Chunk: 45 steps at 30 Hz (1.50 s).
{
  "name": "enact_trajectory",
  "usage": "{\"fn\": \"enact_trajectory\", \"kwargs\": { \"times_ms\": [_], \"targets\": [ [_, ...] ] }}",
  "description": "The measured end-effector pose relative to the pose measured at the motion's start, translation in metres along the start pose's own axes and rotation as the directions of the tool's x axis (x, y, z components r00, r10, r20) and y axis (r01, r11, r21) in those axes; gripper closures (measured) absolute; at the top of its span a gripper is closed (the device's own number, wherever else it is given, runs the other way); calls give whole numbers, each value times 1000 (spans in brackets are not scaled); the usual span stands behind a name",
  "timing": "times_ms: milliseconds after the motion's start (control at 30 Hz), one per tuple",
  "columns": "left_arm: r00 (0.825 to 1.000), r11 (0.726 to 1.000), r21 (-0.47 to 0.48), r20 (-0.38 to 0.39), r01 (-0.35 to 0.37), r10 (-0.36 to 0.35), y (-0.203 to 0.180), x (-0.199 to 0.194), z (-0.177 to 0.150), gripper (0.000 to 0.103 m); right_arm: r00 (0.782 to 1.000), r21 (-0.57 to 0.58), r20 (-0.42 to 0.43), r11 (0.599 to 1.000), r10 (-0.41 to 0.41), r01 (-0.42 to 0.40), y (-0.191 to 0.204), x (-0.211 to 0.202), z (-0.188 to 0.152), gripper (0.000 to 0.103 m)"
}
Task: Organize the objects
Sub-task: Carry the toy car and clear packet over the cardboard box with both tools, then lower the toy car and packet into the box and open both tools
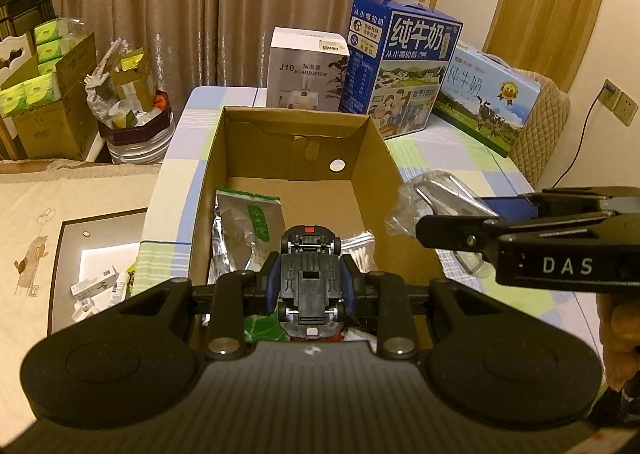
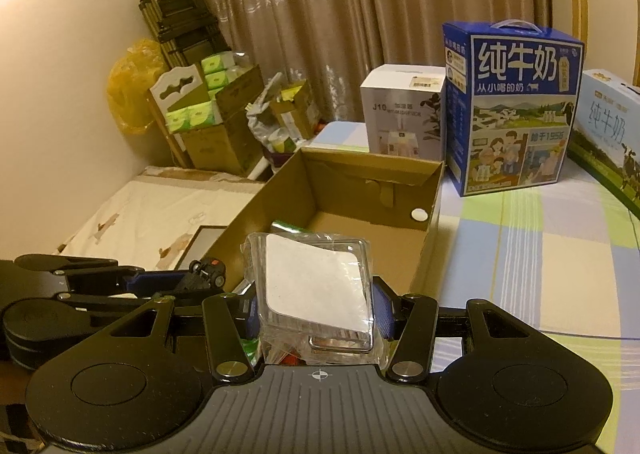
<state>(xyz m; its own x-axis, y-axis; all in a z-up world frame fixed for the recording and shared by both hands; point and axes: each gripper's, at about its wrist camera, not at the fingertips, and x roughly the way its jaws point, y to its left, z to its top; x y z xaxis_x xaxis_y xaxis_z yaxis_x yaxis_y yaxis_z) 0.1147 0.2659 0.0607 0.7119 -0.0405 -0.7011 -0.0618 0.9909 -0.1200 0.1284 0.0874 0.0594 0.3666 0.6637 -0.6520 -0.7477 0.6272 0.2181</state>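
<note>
Cardboard box (image 1: 372, 158) far half clear; foil pouch (image 1: 240, 230) blocks near-left.

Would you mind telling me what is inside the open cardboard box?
Inside the cardboard box lie a silver foil pouch and a cotton swab packet. The toy car and left gripper hide its near end.

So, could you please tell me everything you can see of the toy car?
The toy car is small, black and apparently plastic, with a red patch at each end. It is held belly-up, showing its chassis, axles and four wheels. The left gripper is shut on its sides with blue pads, holding it above the near end of the open cardboard box.
</note>
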Motion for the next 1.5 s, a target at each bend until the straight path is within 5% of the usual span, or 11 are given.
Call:
{"fn": "enact_trajectory", "kwargs": {
  "times_ms": [733, 800, 1233, 1400, 1500],
  "targets": [
    [998, 1000, 22, -55, 11, -9, 8, 63, 24, 77, 1000, 39, -25, 999, -15, 16, -24, 34, 9, 54],
    [999, 1000, -3, -47, -3, 3, 13, 67, 26, 43, 1000, 41, -24, 999, -14, 15, -25, 34, 9, 53],
    [998, 999, -4, -45, -41, 41, 28, 57, 9, 43, 999, 61, -32, 998, -7, 9, -24, 37, 8, 53],
    [998, 999, -14, -40, -38, 38, 30, 50, 3, 36, 999, 121, -4, 992, 32, -31, -27, 39, 14, 53],
    [999, 999, -13, -36, -37, 36, 30, 47, 2, 34, 997, 156, 20, 985, 73, -75, -29, 40, 17, 40]
  ]
}}
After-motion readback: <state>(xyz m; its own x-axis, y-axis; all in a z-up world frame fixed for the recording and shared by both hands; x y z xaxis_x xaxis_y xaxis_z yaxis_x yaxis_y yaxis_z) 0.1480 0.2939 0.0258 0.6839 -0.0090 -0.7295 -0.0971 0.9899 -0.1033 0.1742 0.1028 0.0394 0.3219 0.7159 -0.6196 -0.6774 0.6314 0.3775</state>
